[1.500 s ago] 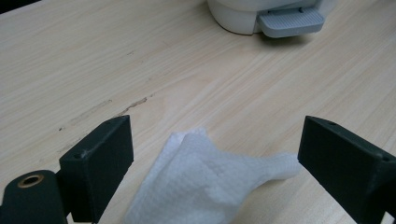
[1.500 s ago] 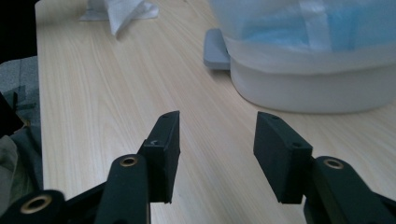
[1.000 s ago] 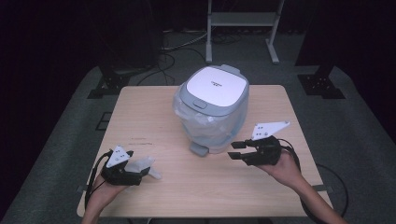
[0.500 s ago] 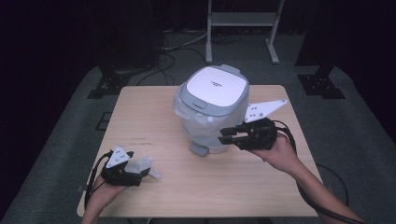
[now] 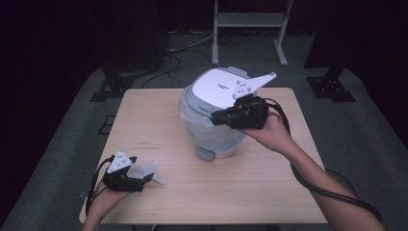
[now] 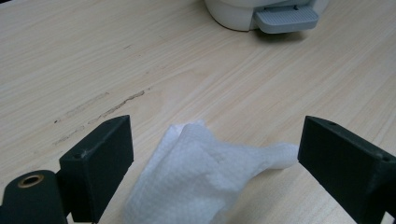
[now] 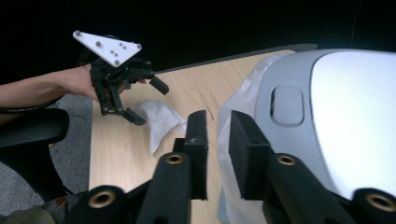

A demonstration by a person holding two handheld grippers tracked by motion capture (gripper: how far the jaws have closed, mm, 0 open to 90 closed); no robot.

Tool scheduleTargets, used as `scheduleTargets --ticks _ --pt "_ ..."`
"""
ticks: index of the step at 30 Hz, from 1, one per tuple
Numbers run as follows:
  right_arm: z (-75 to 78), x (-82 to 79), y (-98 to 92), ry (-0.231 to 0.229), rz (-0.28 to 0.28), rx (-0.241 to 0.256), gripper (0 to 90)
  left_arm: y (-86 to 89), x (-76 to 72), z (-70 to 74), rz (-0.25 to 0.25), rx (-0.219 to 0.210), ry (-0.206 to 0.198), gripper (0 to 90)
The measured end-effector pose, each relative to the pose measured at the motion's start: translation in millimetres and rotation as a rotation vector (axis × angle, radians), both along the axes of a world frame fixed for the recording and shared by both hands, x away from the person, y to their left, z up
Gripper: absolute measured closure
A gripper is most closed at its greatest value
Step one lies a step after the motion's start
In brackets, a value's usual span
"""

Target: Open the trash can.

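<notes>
A grey bin with a white lid (image 5: 216, 86) and a clear plastic liner stands at the middle of the wooden table (image 5: 144, 115). Its foot pedal (image 5: 206, 154) faces the front. My right gripper (image 5: 215, 117) hovers against the bin's right front, just below the lid edge. In the right gripper view the lid (image 7: 345, 116) is close on the right, and the gripper's (image 7: 218, 126) jaws stand nearly together with nothing between them. A crumpled white tissue (image 5: 146, 171) lies at the front left. My left gripper (image 6: 217, 140) rests there, open, with the tissue (image 6: 205, 172) between its jaws.
The pedal (image 6: 285, 17) shows at the top of the left gripper view. Behind the table stand a metal rack (image 5: 250, 19), floor cables (image 5: 178, 53) and two black stand bases (image 5: 110, 89). Bare tabletop lies to the left and front of the bin.
My right gripper has lifted from the table's right front and moved up and left to the bin's lid. The left gripper and tissue have stayed put.
</notes>
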State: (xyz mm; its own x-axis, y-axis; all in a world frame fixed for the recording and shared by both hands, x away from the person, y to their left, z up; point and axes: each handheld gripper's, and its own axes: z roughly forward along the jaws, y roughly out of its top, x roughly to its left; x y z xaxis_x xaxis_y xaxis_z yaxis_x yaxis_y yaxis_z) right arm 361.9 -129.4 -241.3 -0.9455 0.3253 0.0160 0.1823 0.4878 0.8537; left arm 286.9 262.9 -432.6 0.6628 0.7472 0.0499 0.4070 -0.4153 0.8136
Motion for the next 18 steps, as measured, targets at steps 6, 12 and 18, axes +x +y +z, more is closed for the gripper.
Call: scheduleTargets --ticks 6,12,18 --pt "2.7 12.2 11.1 0.001 -0.005 -0.010 82.9 0.6 0.2 -0.8 -0.003 0.001 0.003 9.6" --pt "2.2 27.9 21.0 0.011 -0.038 -0.018 85.7 0.9 0.2 -1.9 -0.010 0.007 0.005 9.6" --pt "3.4 35.6 30.6 -0.006 -0.065 -0.055 86.9 2.0 0.7 -2.4 -0.015 0.008 0.007 9.6"
